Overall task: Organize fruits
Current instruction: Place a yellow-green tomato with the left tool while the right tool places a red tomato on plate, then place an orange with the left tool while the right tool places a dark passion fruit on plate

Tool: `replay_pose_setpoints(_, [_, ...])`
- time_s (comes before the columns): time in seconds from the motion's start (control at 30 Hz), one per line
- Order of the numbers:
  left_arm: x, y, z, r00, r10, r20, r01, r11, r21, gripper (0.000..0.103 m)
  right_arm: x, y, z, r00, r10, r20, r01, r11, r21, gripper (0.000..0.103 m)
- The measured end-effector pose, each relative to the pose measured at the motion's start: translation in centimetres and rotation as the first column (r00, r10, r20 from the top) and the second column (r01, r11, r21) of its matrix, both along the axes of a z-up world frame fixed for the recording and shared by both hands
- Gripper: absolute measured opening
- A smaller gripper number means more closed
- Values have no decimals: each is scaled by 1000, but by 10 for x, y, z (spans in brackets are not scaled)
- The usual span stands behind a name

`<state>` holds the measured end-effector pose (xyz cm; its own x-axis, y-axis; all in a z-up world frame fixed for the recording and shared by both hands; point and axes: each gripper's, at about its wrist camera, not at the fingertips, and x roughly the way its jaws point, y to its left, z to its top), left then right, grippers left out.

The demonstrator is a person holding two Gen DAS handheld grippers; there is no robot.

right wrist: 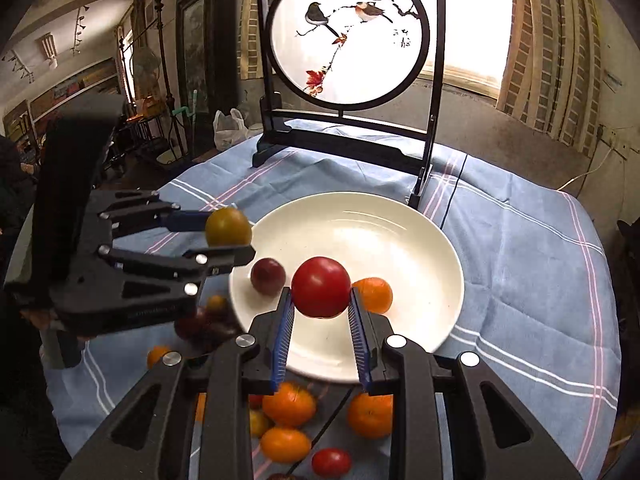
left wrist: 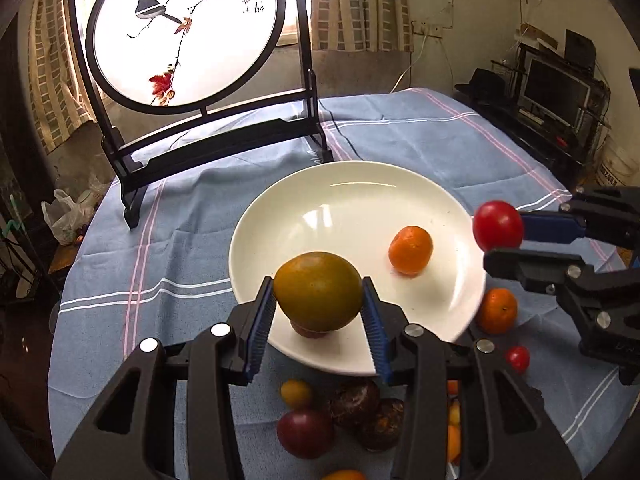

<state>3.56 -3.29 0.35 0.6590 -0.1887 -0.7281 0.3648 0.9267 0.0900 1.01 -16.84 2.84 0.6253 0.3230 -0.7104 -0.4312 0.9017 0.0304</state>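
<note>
Left gripper [left wrist: 319, 300] is clamping a round green-yellow citrus fruit [left wrist: 318, 297] over the near-left rim of the white ceramic plate [left wrist: 352, 192]; right gripper [right wrist: 321, 300] is clamping a round red tomato [right wrist: 321, 287] above the plate's near side. A small orange mandarin [left wrist: 411, 251] and a dark red plum [right wrist: 268, 276] are sitting in the plate.

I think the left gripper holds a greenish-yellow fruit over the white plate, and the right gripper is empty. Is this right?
Not quite: the right gripper is not empty; in the right wrist view it is shut on a red tomato. The left gripper does hold the greenish-yellow fruit over the white plate.
</note>
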Motion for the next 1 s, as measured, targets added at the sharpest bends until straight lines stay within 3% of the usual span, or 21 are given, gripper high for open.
replay_pose_setpoints(0.4, [31, -15, -34, 999, 31, -22, -28, 994, 101, 42, 80, 19, -35, 994, -59, -88, 56, 998, -32, 28])
replay_pose_setpoints(0.5, [34, -15, -37, 999, 44, -13, -42, 993, 113, 43, 86, 22, -41, 992, -59, -112, 55, 998, -35, 35])
replay_pose_setpoints(0.53, [34, -14, -37, 999, 52, -2, -52, 991, 120, 48, 86, 22, -42, 992, -61, -112, 58, 998, -31, 46])
replay_pose_setpoints(0.57, [34, -14, -36, 998, 55, 13, -57, 991, 124, 51, 85, 21, -40, 993, -69, -97, 67, 997, -22, 49])
replay_pose_setpoints(0.63, [32, -13, -32, 997, 62, 37, -67, 989, 129, 61, 81, 19, -35, 995, -71, -75, 70, 998, -7, 50])
replay_pose_setpoints(0.8, [19, -11, -20, 992, 65, 109, -80, 988, 135, 65, 65, 10, -21, 997, -67, -48, 68, 997, 26, 51])
replay_pose_setpoints(1.0, [-14, 0, -6, 987, 41, 156, -59, 992, 115, 70, 12, -10, -7, 999, -39, -26, 40, 998, 39, 57])
